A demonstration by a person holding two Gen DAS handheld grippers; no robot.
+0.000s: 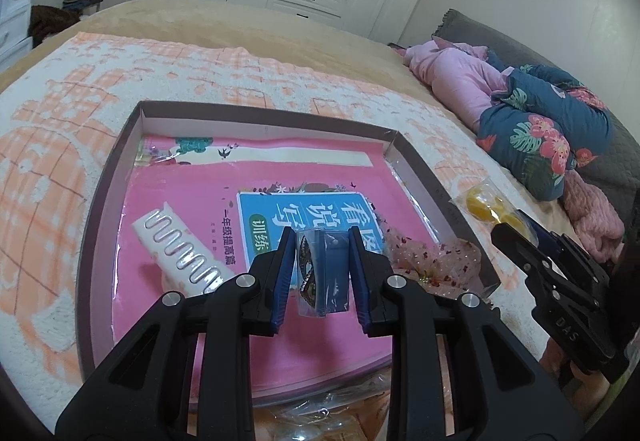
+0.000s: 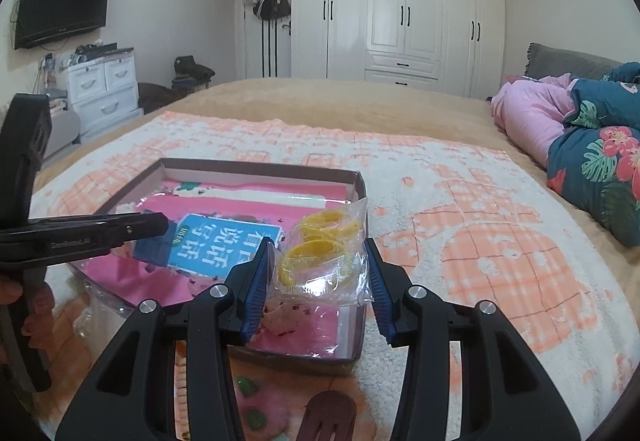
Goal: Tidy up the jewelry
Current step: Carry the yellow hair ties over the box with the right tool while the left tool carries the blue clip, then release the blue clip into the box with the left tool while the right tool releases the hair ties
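My left gripper (image 1: pixel 321 237) is shut on a small clear bag (image 1: pixel 320 273) holding a dark blue piece and a patterned bracelet. It hangs over a shallow brown-rimmed box (image 1: pixel 264 113) lined with a pink book (image 1: pixel 168 193). In the box lie a white hair clip with wavy silver wire (image 1: pixel 180 253) and a pink glittery piece (image 1: pixel 436 261). My right gripper (image 2: pixel 319 243) is shut on a clear bag of yellow bracelets (image 2: pixel 316 261) above the box's (image 2: pixel 256 165) near right corner. The left gripper (image 2: pixel 160 225) shows at the left there; the right gripper (image 1: pixel 520 237) shows at the right of the left wrist view.
The box rests on a white and orange blanket (image 2: pixel 480 241) spread over a bed. Pink and floral bedding (image 2: pixel 592 145) is piled at the right. A brown hair clip (image 2: pixel 328 417) and green beads (image 2: pixel 248 387) lie just in front of the box.
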